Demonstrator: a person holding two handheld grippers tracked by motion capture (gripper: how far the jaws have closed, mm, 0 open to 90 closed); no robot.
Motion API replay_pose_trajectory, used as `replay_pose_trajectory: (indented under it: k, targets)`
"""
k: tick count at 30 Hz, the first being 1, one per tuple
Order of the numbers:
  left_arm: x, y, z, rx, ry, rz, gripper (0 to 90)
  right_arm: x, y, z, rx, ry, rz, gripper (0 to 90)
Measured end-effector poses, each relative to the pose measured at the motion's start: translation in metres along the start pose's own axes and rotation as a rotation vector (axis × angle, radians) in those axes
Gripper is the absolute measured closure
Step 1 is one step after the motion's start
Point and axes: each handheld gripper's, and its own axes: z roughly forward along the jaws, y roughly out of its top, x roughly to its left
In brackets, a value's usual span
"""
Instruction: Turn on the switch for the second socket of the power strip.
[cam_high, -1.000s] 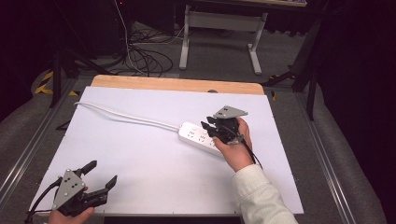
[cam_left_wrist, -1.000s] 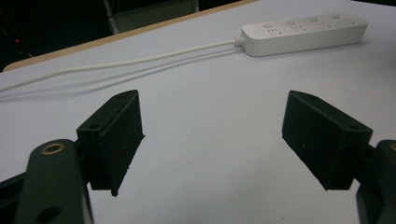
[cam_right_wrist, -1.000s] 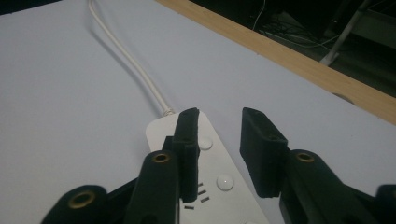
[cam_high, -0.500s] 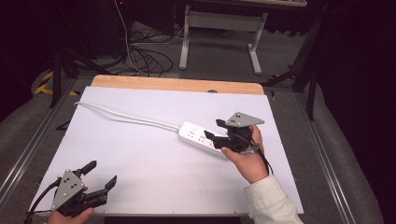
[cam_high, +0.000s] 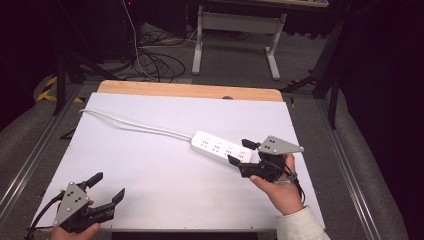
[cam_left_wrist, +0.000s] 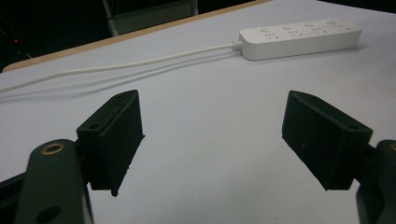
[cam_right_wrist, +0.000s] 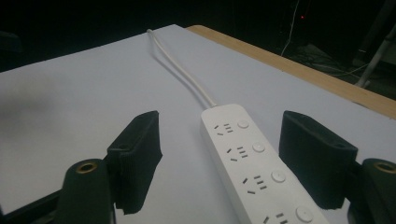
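White power strip (cam_right_wrist: 252, 163) between right gripper's (cam_high: 242, 153) wide, seemingly untouching jaws.

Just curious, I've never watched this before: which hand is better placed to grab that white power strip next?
The right. The right gripper hangs open at the end of the power strip, jaws on either side of it. The left gripper, also open, sits at the table's near corner, far off.

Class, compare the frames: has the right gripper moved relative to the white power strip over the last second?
Yes. The right gripper has drawn back toward the person and the table's right edge, off the white power strip, which lies unmoved.
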Motion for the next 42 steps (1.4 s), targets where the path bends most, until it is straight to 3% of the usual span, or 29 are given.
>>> replay_pose_trajectory:
  k: [11, 18, 25, 33, 42]
  targets:
    - [-0.001, 0.001, -0.002, -0.008, -0.004, -0.009, 20.8, 0.002, -0.036, -0.017, -0.012, 0.040, 0.035, 24.9]
    - [0.000, 0.001, -0.004, -0.011, -0.007, -0.009, 20.1, 0.000, -0.058, -0.023, 0.003, 0.039, 0.024, 21.1]
    - [-0.002, 0.000, -0.006, 0.003, -0.005, 0.009, 18.8, 0.002, -0.081, -0.022, 0.046, 0.039, 0.034, 20.6]
    - [0.000, -0.003, -0.008, 0.004, -0.001, 0.011, 18.4, 0.003, -0.102, -0.021, 0.046, 0.043, 0.055, 19.7]
    - [0.003, -0.005, -0.006, 0.010, -0.016, 0.004, 17.3, 0.008, -0.120, -0.015, 0.120, 0.038, 0.088, 19.8]
